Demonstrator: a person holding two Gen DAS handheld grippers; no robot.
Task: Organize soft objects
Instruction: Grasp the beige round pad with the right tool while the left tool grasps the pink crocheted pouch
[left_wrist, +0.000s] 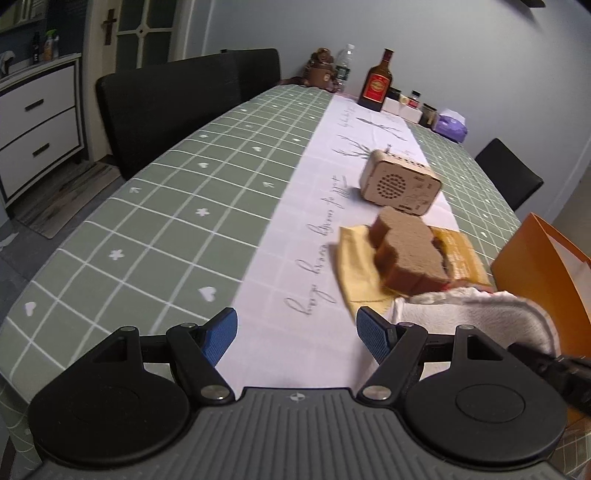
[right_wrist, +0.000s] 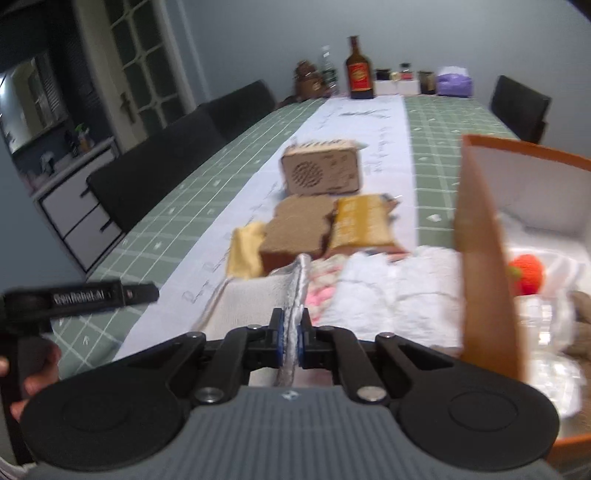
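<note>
My right gripper (right_wrist: 290, 334) is shut on the edge of a white-grey fluffy cloth (right_wrist: 258, 295), which also shows at the lower right of the left wrist view (left_wrist: 476, 314). My left gripper (left_wrist: 297, 334) is open and empty over the white table runner. A brown sponge (left_wrist: 406, 254) lies on a yellow cloth (left_wrist: 354, 269), ahead and right of the left gripper; both show in the right wrist view, the sponge (right_wrist: 295, 232) and the yellow cloth (right_wrist: 245, 251). An orange box (right_wrist: 484, 236) at the right holds a red-orange soft toy (right_wrist: 528, 275) and pale soft items.
A wooden speaker box (left_wrist: 400, 182) stands beyond the sponge. A mustard packet (right_wrist: 364, 221) lies beside the sponge. A pile of white and pink cloths (right_wrist: 388, 291) lies beside the orange box. Bottles and jars (left_wrist: 376, 83) stand at the far end. Black chairs (left_wrist: 166, 107) line the table's left side.
</note>
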